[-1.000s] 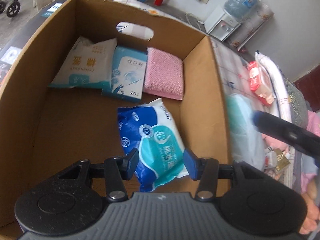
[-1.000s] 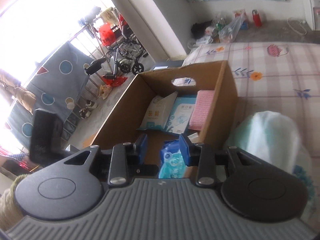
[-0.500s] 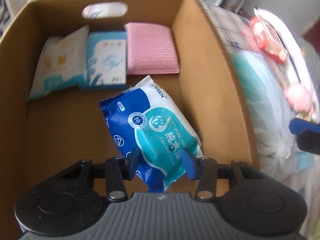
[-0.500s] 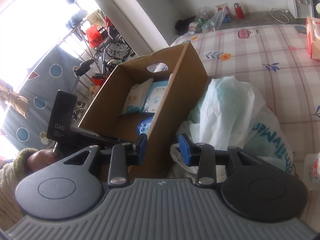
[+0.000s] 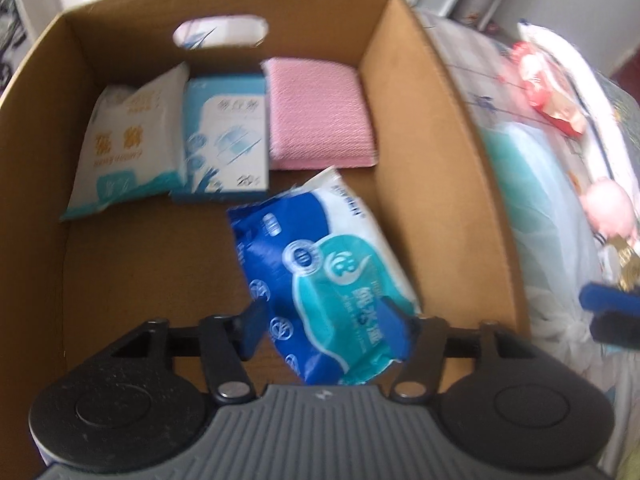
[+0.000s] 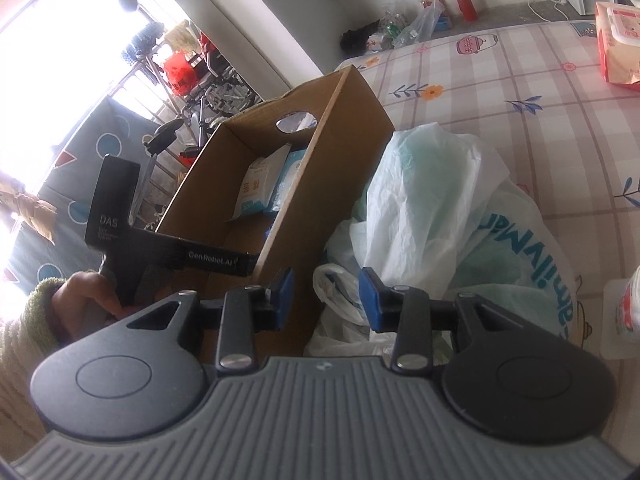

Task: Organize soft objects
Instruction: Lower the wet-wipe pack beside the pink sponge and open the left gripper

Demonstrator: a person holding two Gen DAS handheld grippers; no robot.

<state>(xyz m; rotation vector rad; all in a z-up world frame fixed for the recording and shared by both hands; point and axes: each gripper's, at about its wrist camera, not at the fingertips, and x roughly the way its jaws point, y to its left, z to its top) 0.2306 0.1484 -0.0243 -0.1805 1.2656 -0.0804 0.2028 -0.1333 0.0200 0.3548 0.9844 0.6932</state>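
Four soft items lie in the cardboard box [image 5: 420,128]. Along its far wall we see a white pack [image 5: 128,156], a light-blue pack [image 5: 226,148] and a pink cloth [image 5: 318,116]. Nearer, the blue wipes pack [image 5: 320,280] sits between the opening jaws of the left gripper [image 5: 320,320], pads clear. Outside the box's right wall, the right gripper [image 6: 325,298] hovers narrowly parted and empty over a plastic bag [image 6: 424,200].

Bright daylight floods through a large window [image 6: 60,40]. A checked, flower-printed bed sheet [image 6: 520,80] meets a grey floor [image 6: 508,12] and white wall [image 6: 260,0].
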